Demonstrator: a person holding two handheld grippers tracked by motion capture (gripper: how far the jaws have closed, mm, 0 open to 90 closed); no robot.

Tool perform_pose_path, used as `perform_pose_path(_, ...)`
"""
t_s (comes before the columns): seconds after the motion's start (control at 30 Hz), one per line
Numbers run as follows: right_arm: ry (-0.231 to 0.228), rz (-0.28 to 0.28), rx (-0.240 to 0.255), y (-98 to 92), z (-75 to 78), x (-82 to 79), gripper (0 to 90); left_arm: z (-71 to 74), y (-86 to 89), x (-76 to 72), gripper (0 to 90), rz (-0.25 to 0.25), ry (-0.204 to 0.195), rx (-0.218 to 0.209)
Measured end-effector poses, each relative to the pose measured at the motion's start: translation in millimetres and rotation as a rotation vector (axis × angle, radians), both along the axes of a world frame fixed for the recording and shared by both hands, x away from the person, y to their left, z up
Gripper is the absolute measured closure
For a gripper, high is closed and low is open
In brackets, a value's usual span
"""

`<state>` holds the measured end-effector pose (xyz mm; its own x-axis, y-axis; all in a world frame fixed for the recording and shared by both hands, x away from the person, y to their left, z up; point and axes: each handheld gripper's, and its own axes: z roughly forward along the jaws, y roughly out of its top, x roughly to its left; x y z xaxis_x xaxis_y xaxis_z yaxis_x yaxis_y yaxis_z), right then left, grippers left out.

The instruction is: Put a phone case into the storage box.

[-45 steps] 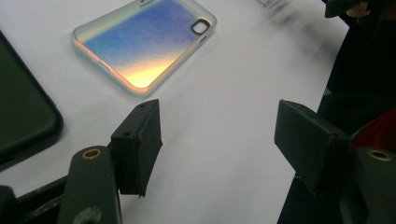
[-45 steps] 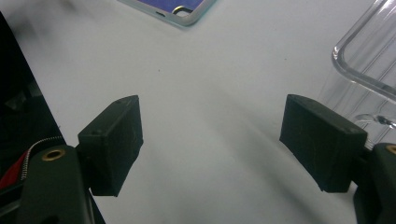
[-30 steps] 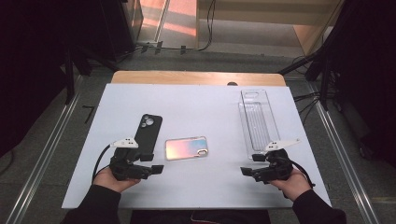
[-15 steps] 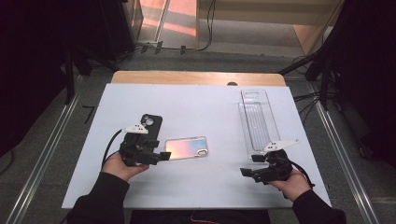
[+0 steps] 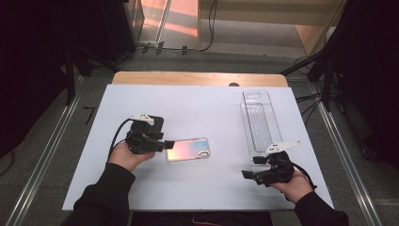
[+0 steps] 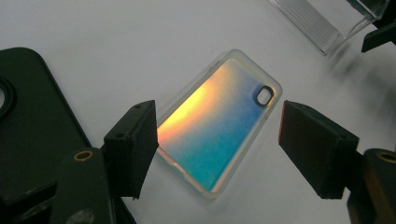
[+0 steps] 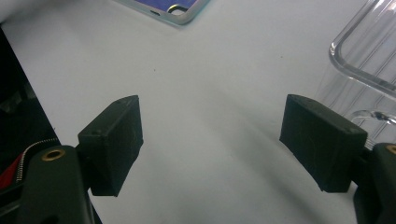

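Your left gripper [image 6: 217, 140] stands with its jaws well apart, though they have just been closing a little. The iridescent, clear-rimmed phone case [image 6: 219, 126] lies flat on the white table [image 5: 207, 108] in the gap between them, and neither pad presses on it. In the left gripper view the case's near end sits just beside the left-hand pad, while its camera-hole end points toward the clear plastic tray [image 6: 322, 21]. That view also shows the matte black phone case [image 6: 32, 121] lying just beside the iridescent case.

From the high view, your left gripper [image 5: 162, 145] reaches the iridescent case's [image 5: 187, 149] near end. Your right gripper [image 5: 248, 168] hovers well apart from that case, near the tray's [image 5: 261, 120] closer end. The right gripper view shows its jaws [image 7: 210, 144] wide apart over bare table, holding nothing.
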<state>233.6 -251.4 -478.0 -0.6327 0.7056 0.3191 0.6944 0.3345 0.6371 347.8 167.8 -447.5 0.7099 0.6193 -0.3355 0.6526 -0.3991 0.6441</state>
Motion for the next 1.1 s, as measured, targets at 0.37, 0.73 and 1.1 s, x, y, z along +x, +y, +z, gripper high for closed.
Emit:
perform_pose_path(0.37,0.002,0.001,-0.008,0.7,-0.2,-0.1,19.0,-9.2,-14.2,22.9,33.8,-0.004,-0.024,0.083)
perform_pose_path(0.73,-0.001,0.008,-0.007,0.9,-0.1,-0.5,19.1,-27.1,-19.0,39.4,90.0,0.012,0.022,0.122)
perform_pose_path(1.1,0.001,0.013,-0.006,1.2,-0.2,-0.8,19.1,-40.7,-20.8,42.2,90.0,-0.016,0.026,0.194)
